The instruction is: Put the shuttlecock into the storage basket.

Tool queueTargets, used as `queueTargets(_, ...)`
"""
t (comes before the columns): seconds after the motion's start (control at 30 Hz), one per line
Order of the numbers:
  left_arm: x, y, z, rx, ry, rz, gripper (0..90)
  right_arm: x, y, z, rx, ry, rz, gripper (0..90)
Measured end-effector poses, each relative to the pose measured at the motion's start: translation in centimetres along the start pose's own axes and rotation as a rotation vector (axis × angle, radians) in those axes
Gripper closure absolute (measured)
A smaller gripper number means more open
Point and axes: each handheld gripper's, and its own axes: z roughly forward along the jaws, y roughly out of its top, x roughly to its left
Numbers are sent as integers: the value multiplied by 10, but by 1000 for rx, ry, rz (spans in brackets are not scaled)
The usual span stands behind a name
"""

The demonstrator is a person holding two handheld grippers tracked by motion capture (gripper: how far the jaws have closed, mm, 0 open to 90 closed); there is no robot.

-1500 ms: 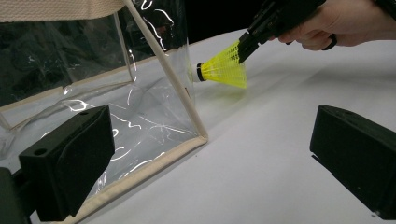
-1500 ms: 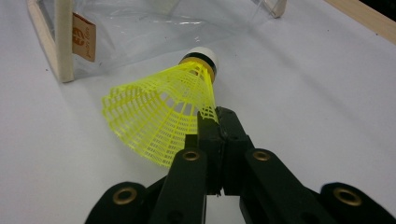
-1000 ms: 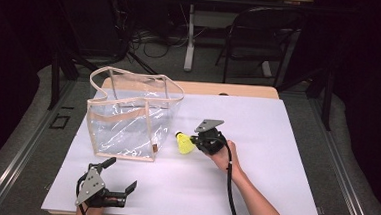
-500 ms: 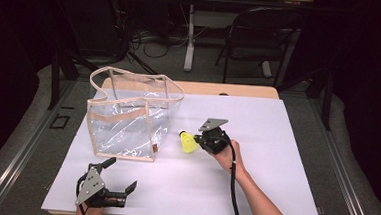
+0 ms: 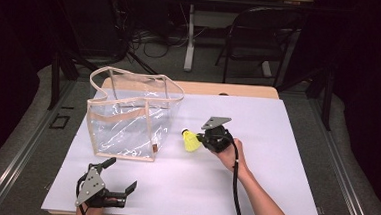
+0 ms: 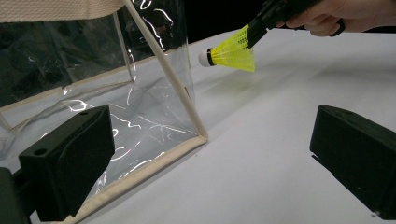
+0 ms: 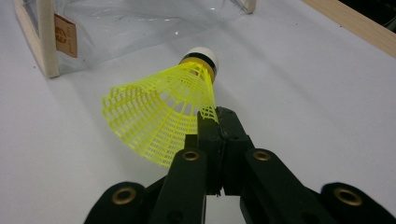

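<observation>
Yellow shuttlecock (image 5: pixel 192 141): pinched by its skirt rim, cork toward the bag, above the surface (image 5: pixel 276 143).
Right gripper (image 7: pixel 211 122): clamped on it.
Left gripper (image 5: pixel 119 177): jaws apart, idle.
Clear tote bag (image 5: pixel 130 119): upright, likely destination.

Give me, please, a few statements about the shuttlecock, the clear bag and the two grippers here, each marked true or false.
1. The right gripper is shut on the skirt of the yellow shuttlecock. True.
2. The shuttlecock lies inside the clear tote bag. False: it is held outside the bag, beside it and above the white table.
3. The left gripper is open and holds nothing. True.
4. The shuttlecock's white cork tip points toward the person. False: it points away from the right gripper, toward the bag.
5. The bag lies flat on its side. False: it stands upright, its top open.
</observation>
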Motion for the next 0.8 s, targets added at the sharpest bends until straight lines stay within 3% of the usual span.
queueTargets(0.8, 0, 0, 0, -2, 1, 0, 0, -12, 13, -20, -16, -27, 5, 897)
